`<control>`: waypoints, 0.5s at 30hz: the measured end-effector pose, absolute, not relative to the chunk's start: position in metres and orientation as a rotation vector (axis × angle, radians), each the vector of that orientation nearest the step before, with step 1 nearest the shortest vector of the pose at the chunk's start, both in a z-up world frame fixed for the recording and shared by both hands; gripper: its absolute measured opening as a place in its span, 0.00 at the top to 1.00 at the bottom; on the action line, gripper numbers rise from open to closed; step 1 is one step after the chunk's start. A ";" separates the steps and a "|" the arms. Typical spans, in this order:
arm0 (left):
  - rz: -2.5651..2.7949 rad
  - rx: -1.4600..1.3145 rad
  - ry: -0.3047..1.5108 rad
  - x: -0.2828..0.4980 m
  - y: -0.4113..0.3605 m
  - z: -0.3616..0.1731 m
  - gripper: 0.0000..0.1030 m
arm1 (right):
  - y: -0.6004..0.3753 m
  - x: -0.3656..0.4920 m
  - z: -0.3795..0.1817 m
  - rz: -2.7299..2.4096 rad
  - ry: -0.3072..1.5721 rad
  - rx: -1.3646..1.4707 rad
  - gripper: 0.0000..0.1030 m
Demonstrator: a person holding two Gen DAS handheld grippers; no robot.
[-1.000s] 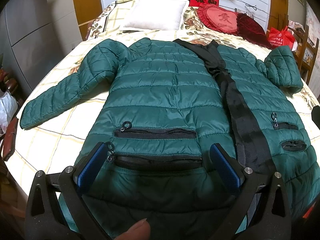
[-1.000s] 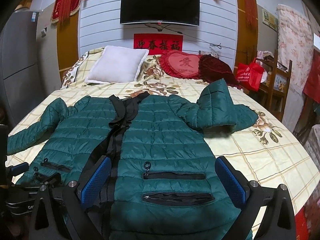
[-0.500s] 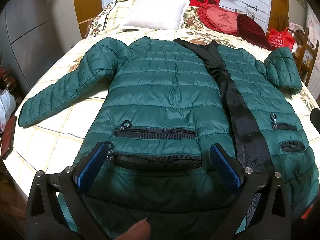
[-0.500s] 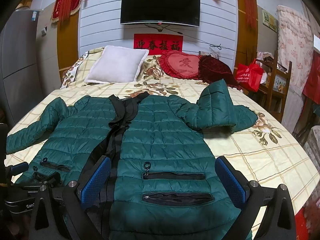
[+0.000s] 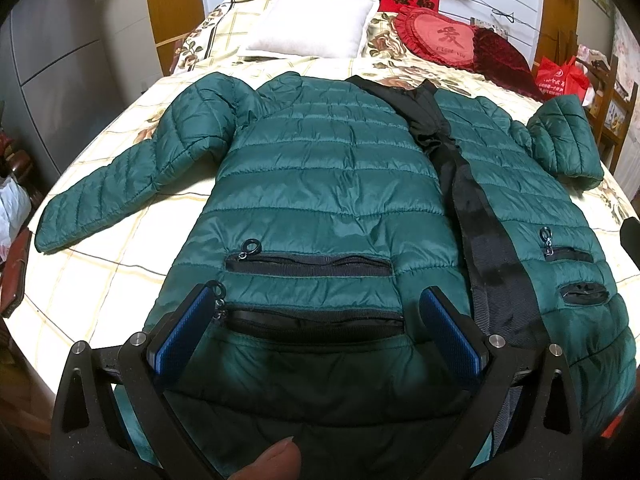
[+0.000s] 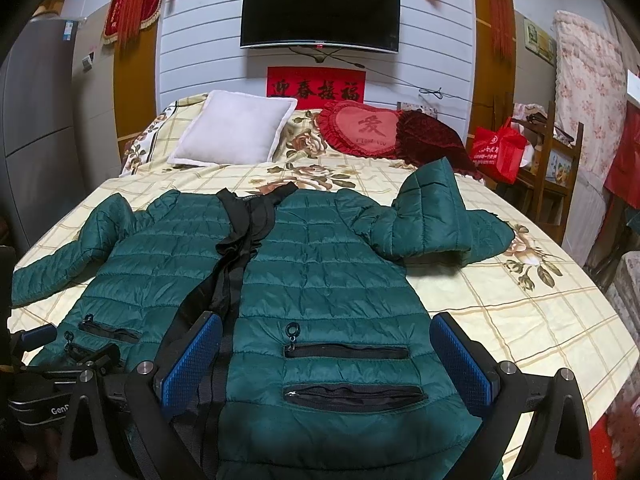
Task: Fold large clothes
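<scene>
A dark green quilted jacket (image 5: 320, 184) (image 6: 328, 272) lies face up and spread flat on the bed, black zip strip down its middle. Its left sleeve (image 5: 120, 184) stretches straight out; its right sleeve (image 6: 436, 216) is folded back on itself. My left gripper (image 5: 316, 320) hovers open over the hem at the left front panel's lower pocket, holding nothing. My right gripper (image 6: 326, 352) hangs open above the right front panel's pockets, with nothing between its blue pads. The left gripper's body (image 6: 44, 364) shows at the lower left of the right wrist view.
The bed (image 6: 520, 312) has a cream checked floral sheet. A white pillow (image 6: 236, 128), a red heart cushion (image 6: 368, 128) and a dark red cushion (image 6: 432, 136) lie at its head. A red bag (image 6: 498, 152) and wooden shelf stand right; a grey cabinet (image 5: 52, 60) stands left.
Both views have shifted only slightly; the jacket and both open grippers stand much as before.
</scene>
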State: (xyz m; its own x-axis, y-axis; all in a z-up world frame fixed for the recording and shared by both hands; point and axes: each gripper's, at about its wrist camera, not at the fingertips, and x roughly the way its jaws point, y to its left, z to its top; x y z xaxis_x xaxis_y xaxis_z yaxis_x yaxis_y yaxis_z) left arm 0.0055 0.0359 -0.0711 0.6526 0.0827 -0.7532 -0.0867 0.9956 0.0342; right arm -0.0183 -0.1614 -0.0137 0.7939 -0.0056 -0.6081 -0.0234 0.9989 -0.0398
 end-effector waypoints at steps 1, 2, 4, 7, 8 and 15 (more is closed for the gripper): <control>0.096 -0.004 0.855 0.006 0.035 -0.071 0.00 | -0.161 -0.018 -0.014 0.010 0.653 -0.045 0.00; 0.096 -0.004 0.854 0.005 0.036 -0.070 0.00 | -0.161 -0.018 -0.014 0.009 0.654 -0.045 0.00; 0.096 -0.007 0.853 0.005 0.035 -0.071 0.00 | -0.161 -0.019 -0.013 0.010 0.655 -0.048 0.00; 0.093 -0.010 0.855 0.004 0.033 -0.072 0.00 | -0.159 -0.020 -0.013 0.008 0.652 -0.054 0.00; 0.093 -0.008 0.853 0.004 0.035 -0.071 0.00 | -0.159 -0.020 -0.013 0.008 0.652 -0.054 0.00; 0.091 -0.009 0.855 0.003 0.034 -0.072 0.00 | -0.156 -0.020 -0.013 0.006 0.652 -0.052 0.00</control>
